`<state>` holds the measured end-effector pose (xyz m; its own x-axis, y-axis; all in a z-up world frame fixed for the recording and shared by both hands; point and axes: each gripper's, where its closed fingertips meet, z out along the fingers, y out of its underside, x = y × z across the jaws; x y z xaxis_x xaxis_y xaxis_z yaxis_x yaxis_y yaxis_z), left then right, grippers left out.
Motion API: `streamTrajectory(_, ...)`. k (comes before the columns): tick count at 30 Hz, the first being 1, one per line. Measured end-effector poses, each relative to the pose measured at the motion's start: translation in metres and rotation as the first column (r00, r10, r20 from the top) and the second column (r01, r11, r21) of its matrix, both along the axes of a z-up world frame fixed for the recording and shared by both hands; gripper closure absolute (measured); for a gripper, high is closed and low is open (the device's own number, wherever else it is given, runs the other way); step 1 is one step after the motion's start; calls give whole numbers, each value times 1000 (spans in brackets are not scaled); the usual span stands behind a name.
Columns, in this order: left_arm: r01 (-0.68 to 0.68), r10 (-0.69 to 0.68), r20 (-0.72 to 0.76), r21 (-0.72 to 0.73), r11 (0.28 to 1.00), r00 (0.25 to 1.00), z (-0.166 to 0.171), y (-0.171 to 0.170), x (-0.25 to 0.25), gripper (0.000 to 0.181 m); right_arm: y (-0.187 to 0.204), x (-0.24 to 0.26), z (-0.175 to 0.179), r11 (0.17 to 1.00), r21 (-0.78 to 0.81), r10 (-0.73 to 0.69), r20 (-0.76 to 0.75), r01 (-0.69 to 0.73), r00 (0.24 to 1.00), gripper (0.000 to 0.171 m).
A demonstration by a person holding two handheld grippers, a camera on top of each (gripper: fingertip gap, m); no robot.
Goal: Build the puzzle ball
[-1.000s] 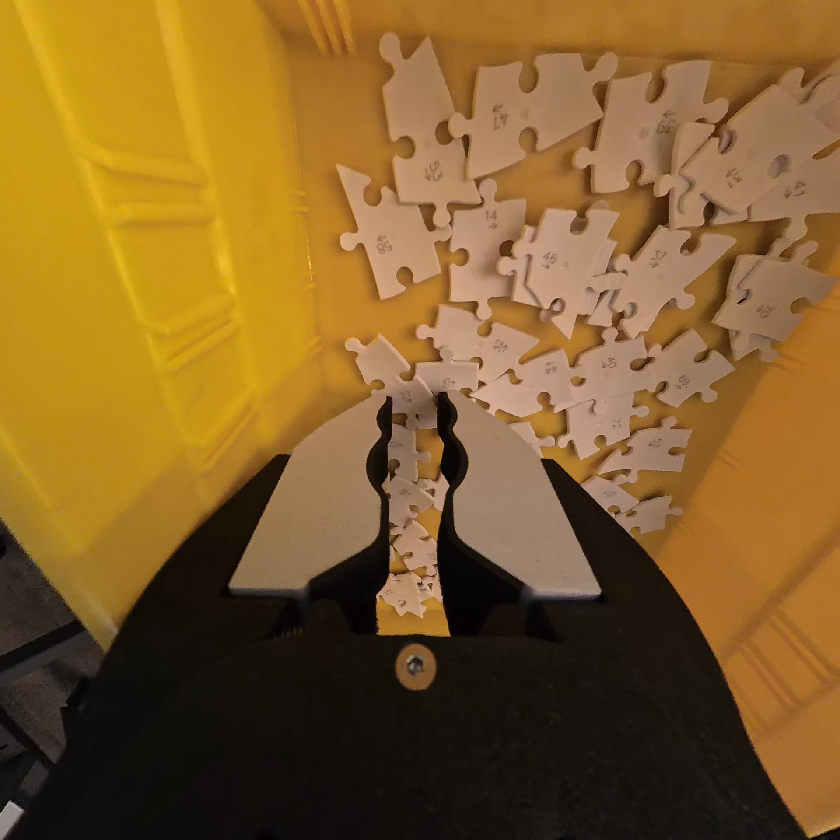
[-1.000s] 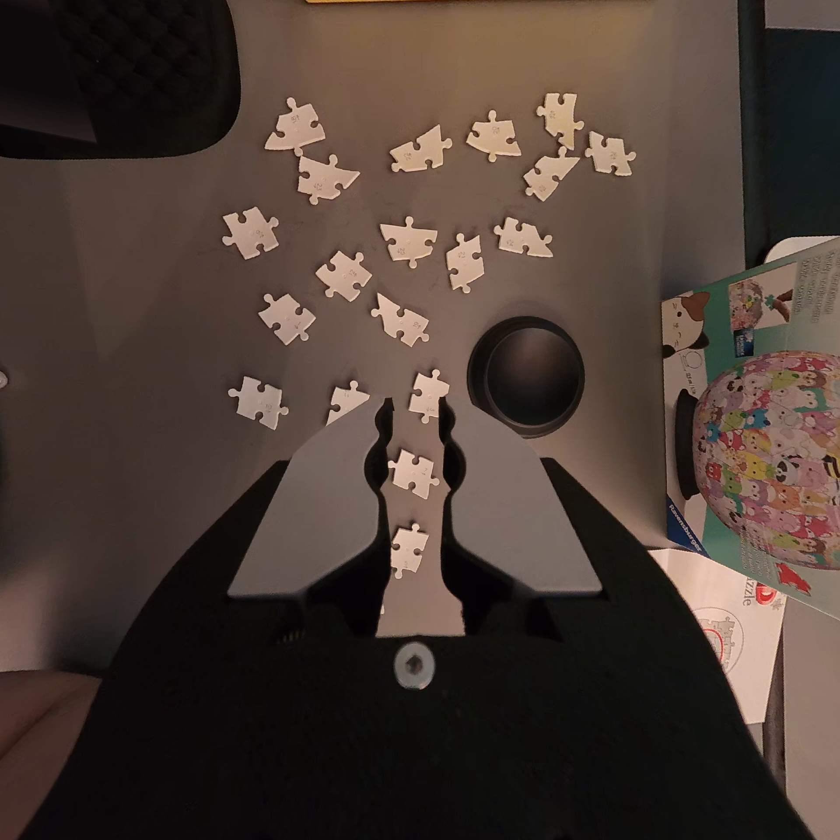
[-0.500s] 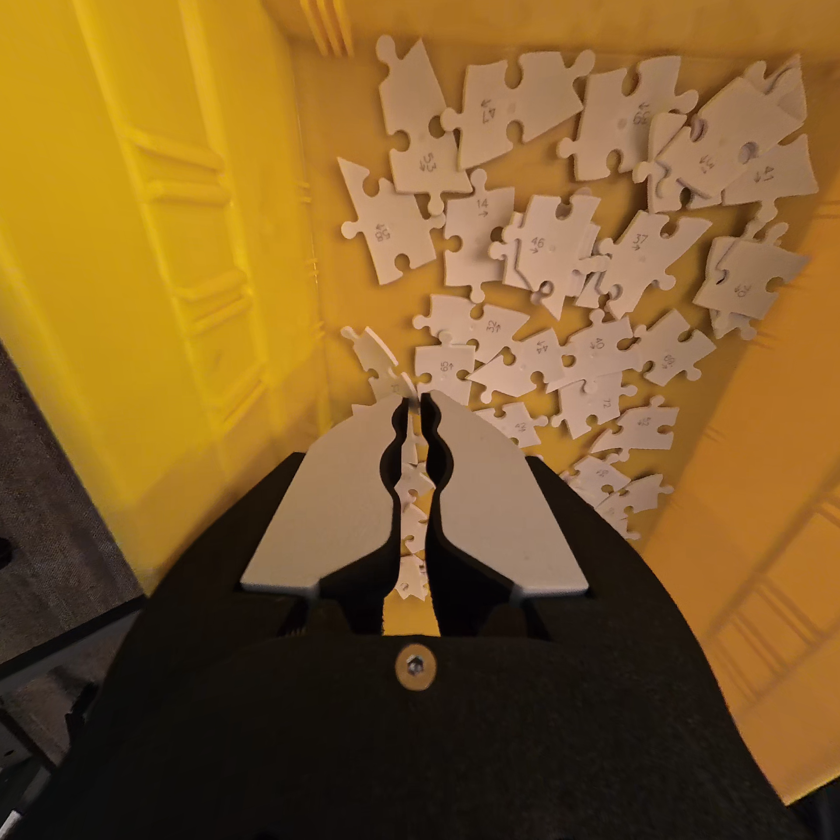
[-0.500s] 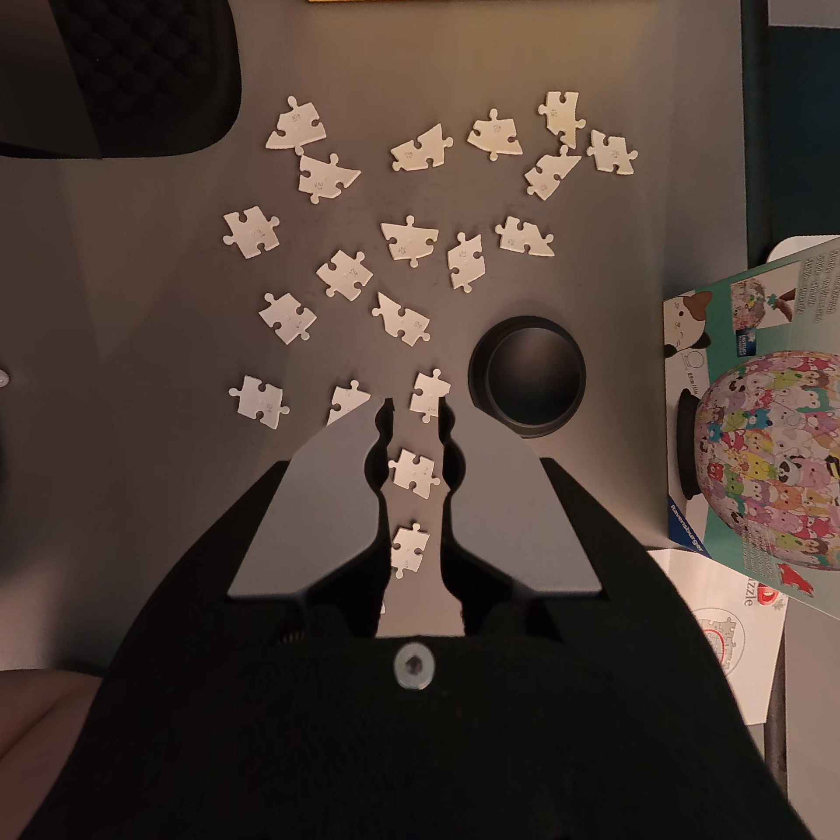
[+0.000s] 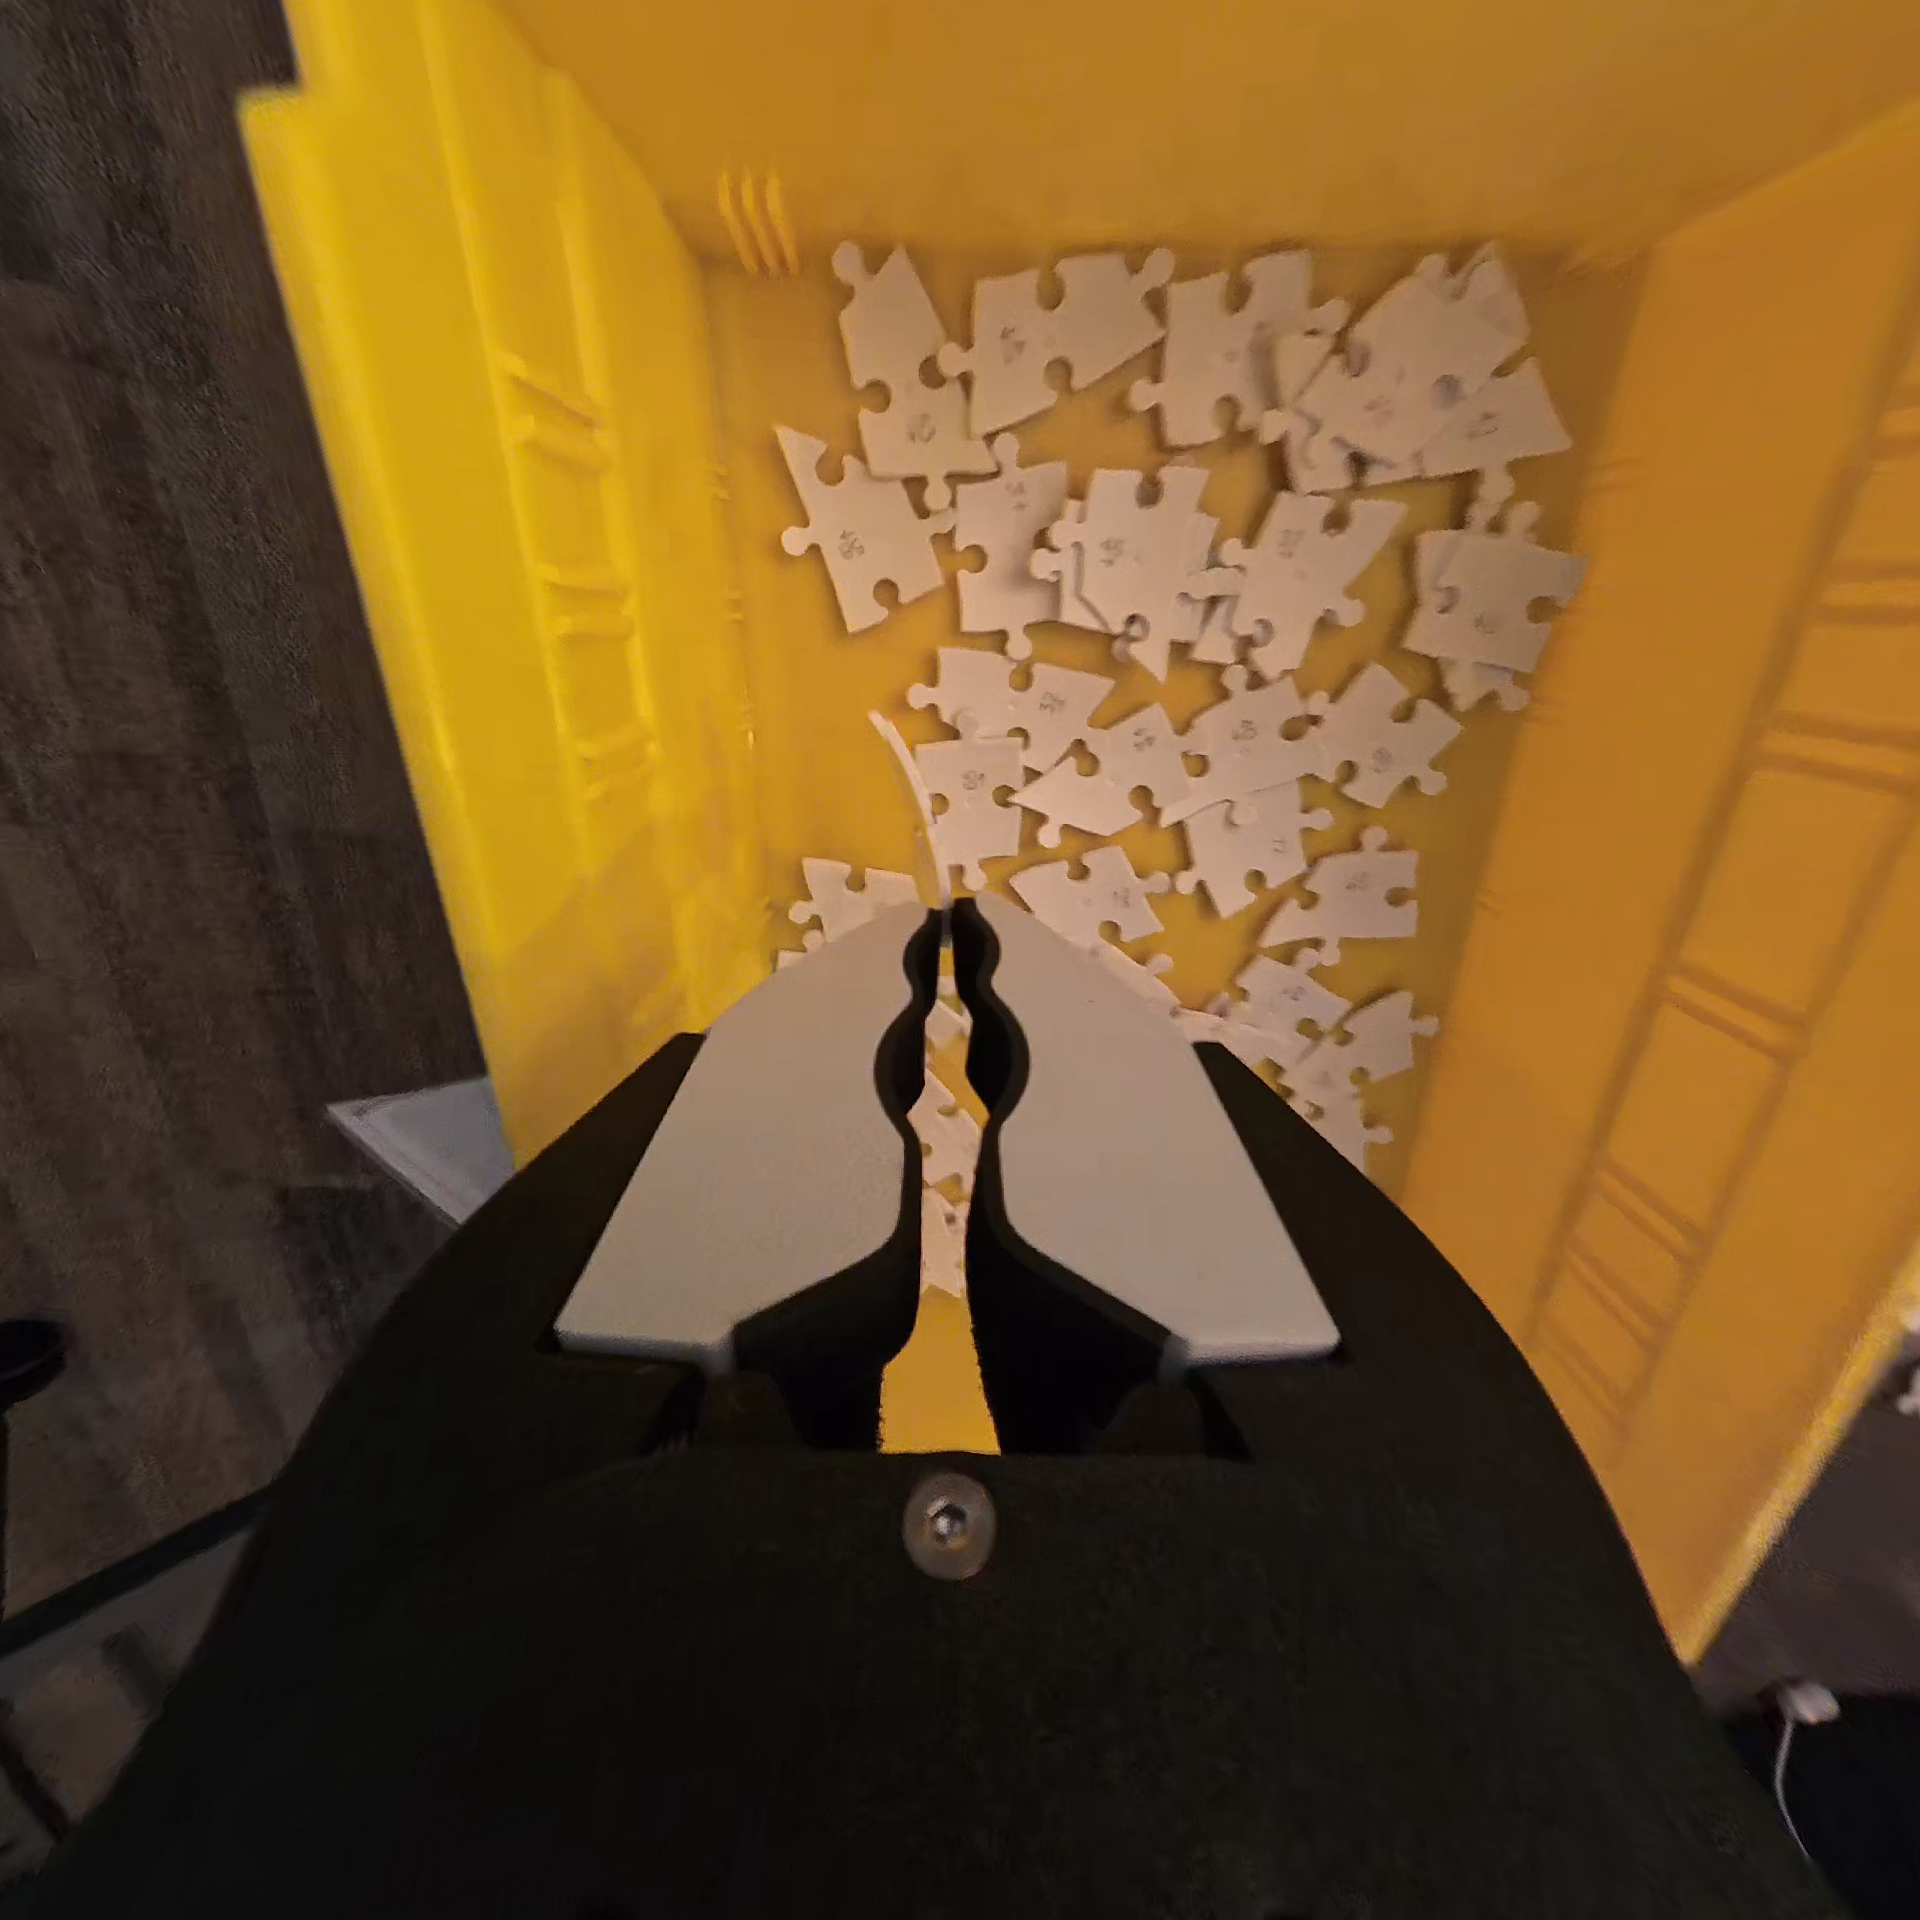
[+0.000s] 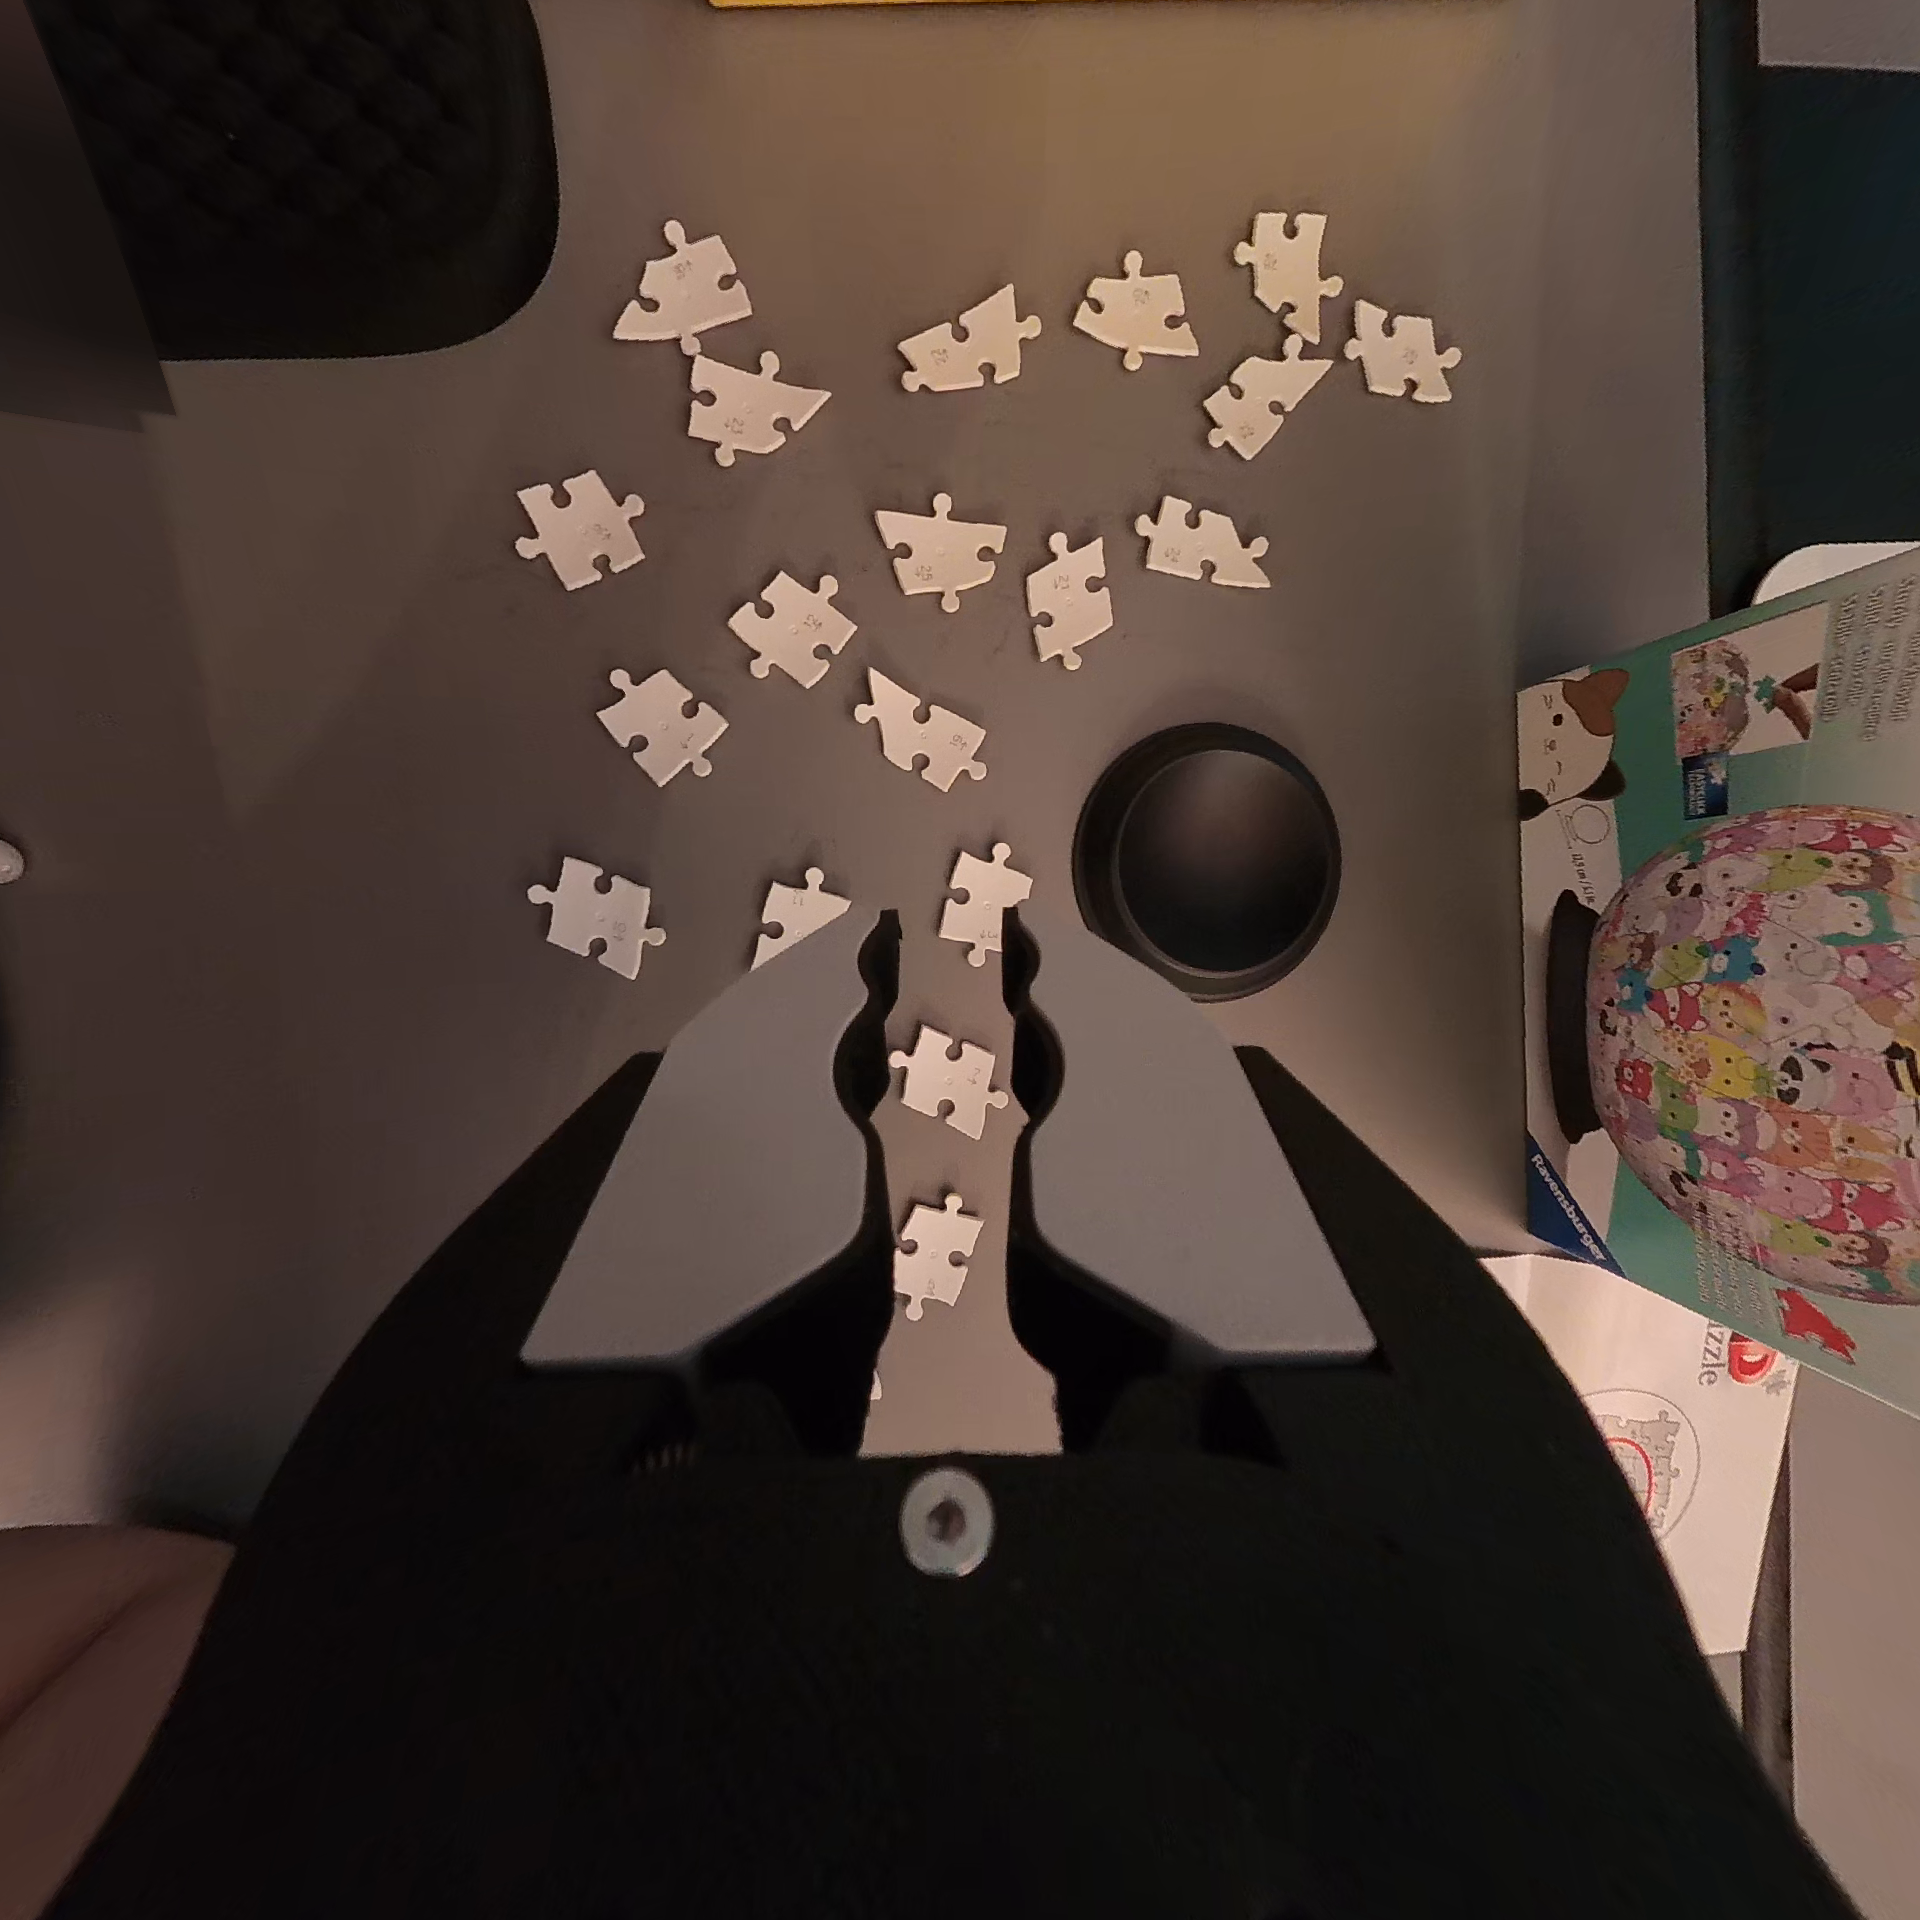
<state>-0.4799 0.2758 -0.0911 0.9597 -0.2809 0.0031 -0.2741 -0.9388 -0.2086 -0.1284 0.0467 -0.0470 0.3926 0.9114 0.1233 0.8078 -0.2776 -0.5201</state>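
My left gripper (image 5: 948,909) is shut on a white puzzle piece (image 5: 914,800), seen edge-on and curved, sticking up from the fingertips. It hangs above a yellow bin (image 5: 582,582) whose floor holds several white puzzle pieces (image 5: 1288,582), blank side up. My right gripper (image 6: 948,925) is open and empty, hovering over a grey table (image 6: 312,727) with several white pieces (image 6: 940,556) spread out. One piece (image 6: 951,1081) shows between its fingers, below them. A black ring stand (image 6: 1210,862) sits just right of the right fingertip.
The puzzle's box (image 6: 1745,987) with the coloured ball picture lies at the table's right edge on a white sheet (image 6: 1662,1455). A black padded object (image 6: 291,177) sits at the far left. Dark floor (image 5: 156,623) lies left of the bin. The left gripper's tips are roughly 45 centimeters from the right gripper's.
My left gripper closed on a piece near the bin's left wall and rose, so the bin looks farther off. The right gripper has not moved.
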Motion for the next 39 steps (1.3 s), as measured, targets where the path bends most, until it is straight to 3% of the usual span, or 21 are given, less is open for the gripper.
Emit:
streamTrajectory(4,113,-135,126,171,979,983,55,-18,44,179,-1,1,1,1000,5,0,12,0,1000,151)
streamTrajectory(9,319,-397,170,360,877,902,98,-55,125,179,-6,-1,10,1000,25,16,-9,-16,1000,151)
streamTrajectory(13,468,-529,167,299,831,832,80,-68,196,179,-11,2,18,998,51,26,1,-26,1000,151)
streamTrajectory(18,613,-622,-50,241,752,782,38,-54,255,179,-19,5,31,996,82,45,-40,-41,998,151)
streamTrajectory(24,664,-619,-243,216,716,747,-6,-47,279,179,-30,14,52,989,136,60,-80,-48,995,151)
streamTrajectory(30,732,-612,-439,178,658,658,-34,-49,288,179,-24,28,53,989,145,11,-87,2,996,151)
streamTrajectory(39,736,-632,-415,159,659,655,-50,-53,302,179,-20,39,59,984,173,-21,-104,39,994,151)
